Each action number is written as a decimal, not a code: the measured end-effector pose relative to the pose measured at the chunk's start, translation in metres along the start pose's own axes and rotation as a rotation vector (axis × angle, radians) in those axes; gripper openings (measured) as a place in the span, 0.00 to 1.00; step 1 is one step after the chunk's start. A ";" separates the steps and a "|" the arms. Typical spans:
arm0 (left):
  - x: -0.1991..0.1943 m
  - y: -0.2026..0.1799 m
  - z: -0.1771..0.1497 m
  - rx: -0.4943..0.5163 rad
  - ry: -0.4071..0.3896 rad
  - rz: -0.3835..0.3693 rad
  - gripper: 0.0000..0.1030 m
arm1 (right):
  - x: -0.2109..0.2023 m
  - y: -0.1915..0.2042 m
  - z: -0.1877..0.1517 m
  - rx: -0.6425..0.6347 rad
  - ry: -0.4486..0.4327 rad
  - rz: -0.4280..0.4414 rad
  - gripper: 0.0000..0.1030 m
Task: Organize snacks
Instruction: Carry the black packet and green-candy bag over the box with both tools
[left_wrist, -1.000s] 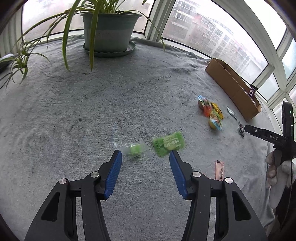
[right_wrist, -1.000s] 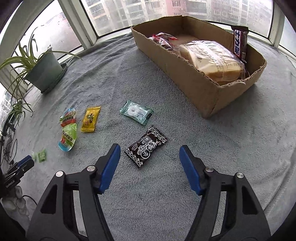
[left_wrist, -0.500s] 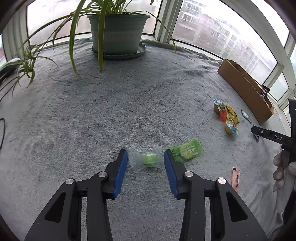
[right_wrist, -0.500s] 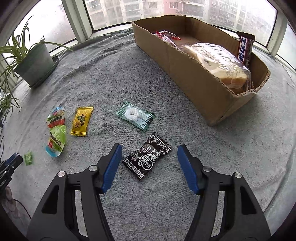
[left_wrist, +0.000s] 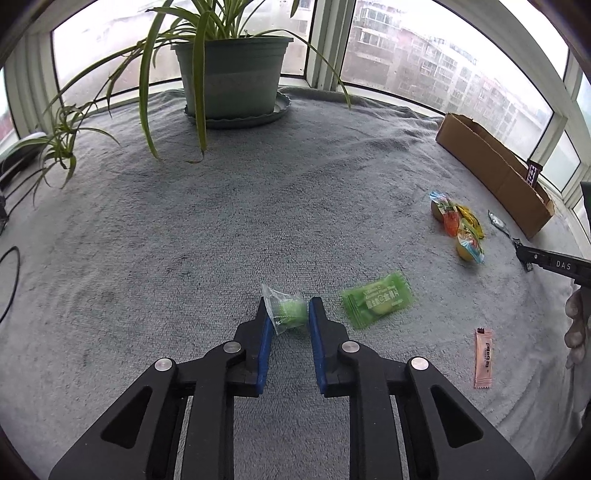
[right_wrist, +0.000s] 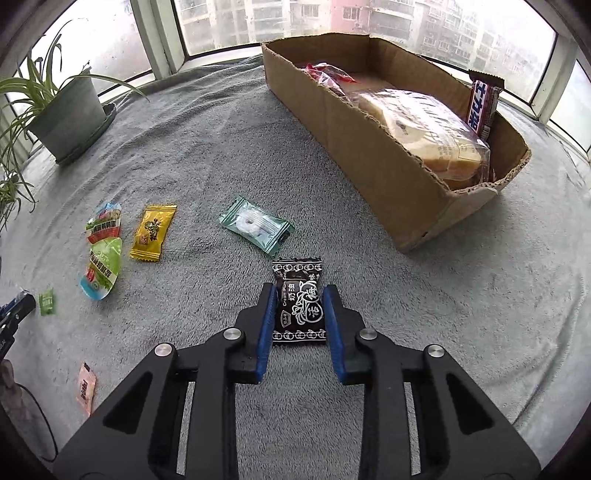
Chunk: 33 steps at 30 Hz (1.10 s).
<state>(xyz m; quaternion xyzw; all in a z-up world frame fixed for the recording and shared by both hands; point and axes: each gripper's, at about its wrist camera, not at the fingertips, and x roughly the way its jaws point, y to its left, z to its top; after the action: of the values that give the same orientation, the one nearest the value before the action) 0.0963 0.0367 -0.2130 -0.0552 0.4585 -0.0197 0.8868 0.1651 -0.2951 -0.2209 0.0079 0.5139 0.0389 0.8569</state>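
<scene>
Left gripper (left_wrist: 288, 314): jaws closed on a small clear-wrapped green candy (left_wrist: 286, 312), blue pads pressing both sides of the wrapper. The candy sits at the jaw tips; whether it is lifted off the grey blanket (left_wrist: 221, 221) cannot be told.

Right gripper (right_wrist: 298, 308): jaws clamped on a black candy packet (right_wrist: 298, 299), pads against its two long edges. The packet's upper end sticks out beyond the jaw tips; its lower end lies between the pads.

Landmark: cardboard box (right_wrist: 369, 162). It holds a bagged bread loaf (right_wrist: 424, 125), a red-wrapped item at its far end, and a chocolate bar (right_wrist: 484, 101) standing against the box wall at the near end. The black packet is near the box's long side wall, clear of it. A pale green mint packet (right_wrist: 256, 225) lies on the blanket between the black packet and the box. Further from the box: a yellow candy (right_wrist: 152, 233), then two jelly cups (right_wrist: 101, 251). Well apart from the box: a green flat sachet (left_wrist: 376, 302) just beside the left gripper, and a pink stick sachet (left_wrist: 484, 358). A potted spider plant (left_wrist: 229, 74) stands farthest from the box.
</scene>
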 end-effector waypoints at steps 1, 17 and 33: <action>0.000 0.001 0.000 -0.005 0.000 -0.005 0.16 | 0.000 0.000 0.000 0.003 0.000 0.004 0.26; -0.017 0.015 0.004 -0.080 -0.012 -0.048 0.15 | -0.026 -0.006 0.004 0.028 -0.050 0.059 0.25; -0.042 -0.047 0.066 0.035 -0.107 -0.176 0.15 | -0.083 -0.028 0.041 0.016 -0.195 0.061 0.25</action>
<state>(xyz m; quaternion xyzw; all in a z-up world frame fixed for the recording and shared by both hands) 0.1269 -0.0014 -0.1358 -0.0809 0.4033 -0.1026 0.9057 0.1638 -0.3279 -0.1305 0.0342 0.4277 0.0602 0.9013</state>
